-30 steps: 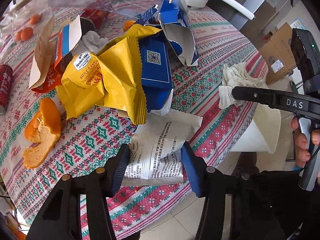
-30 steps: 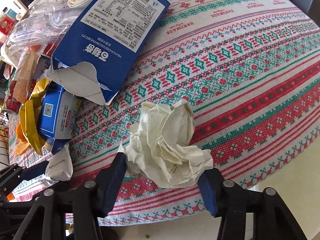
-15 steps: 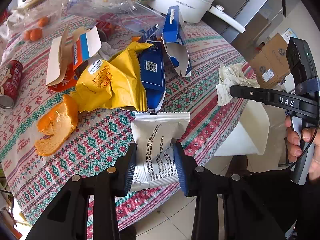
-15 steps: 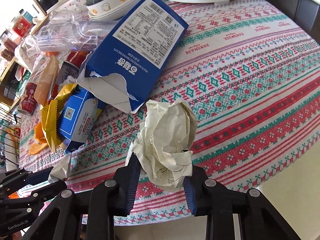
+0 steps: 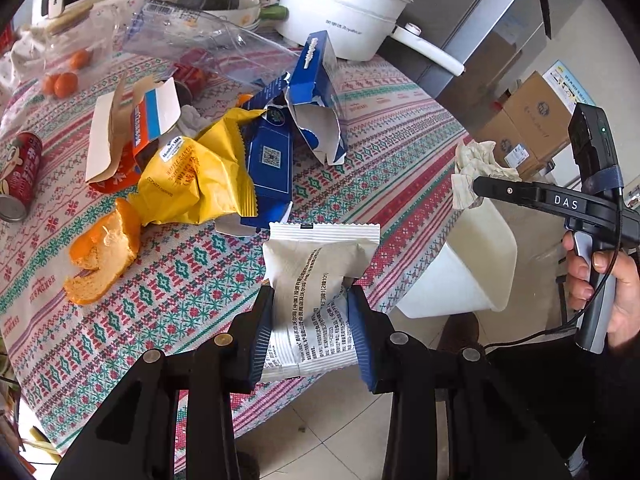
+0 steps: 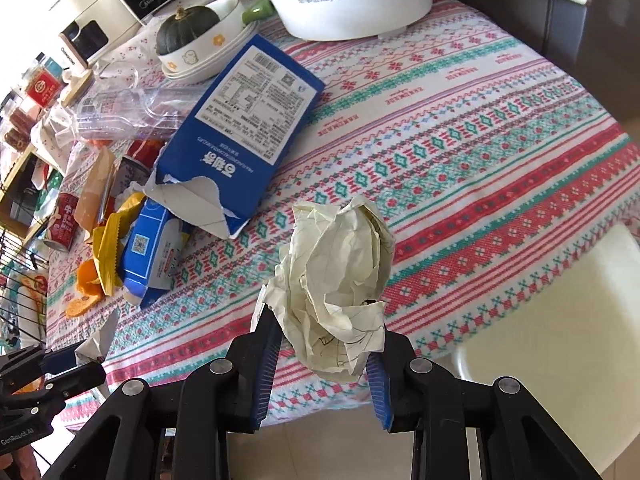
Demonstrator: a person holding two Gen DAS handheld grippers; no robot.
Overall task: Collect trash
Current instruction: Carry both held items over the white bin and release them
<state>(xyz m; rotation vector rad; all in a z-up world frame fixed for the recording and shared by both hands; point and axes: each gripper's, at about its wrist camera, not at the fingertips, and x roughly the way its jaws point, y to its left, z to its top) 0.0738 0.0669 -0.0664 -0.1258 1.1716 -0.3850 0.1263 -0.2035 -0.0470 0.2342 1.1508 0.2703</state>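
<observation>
Since a second ago, both loads lifted off the surface [image 5: 400, 184] and drawn back toward the white bin [image 5: 460, 276] beside its edge: pickup done, dropping next, probably. Left gripper [image 5: 310, 338] narrowed to a moderate gap, fingers [image 5: 260, 336] clenched on the white wrapper [image 5: 316, 280], now over the surface edge nearest the bin. Right gripper [image 6: 320, 364] likewise squeezing the crumpled paper [image 6: 336, 276], held above the edge, close to the bin [image 6: 560, 320].

- tablecloth [image 5: 400, 128]: white, red-green knit-style bands
- snack wrapper [image 5: 316, 280]: white, black print
- crumpled paper [image 6: 340, 272]: cream
- chip bag [image 5: 192, 180]: yellow
- torn box [image 6: 240, 128]: blue
- bin [image 5: 472, 268]: white
- pot [image 5: 340, 12]: white
</observation>
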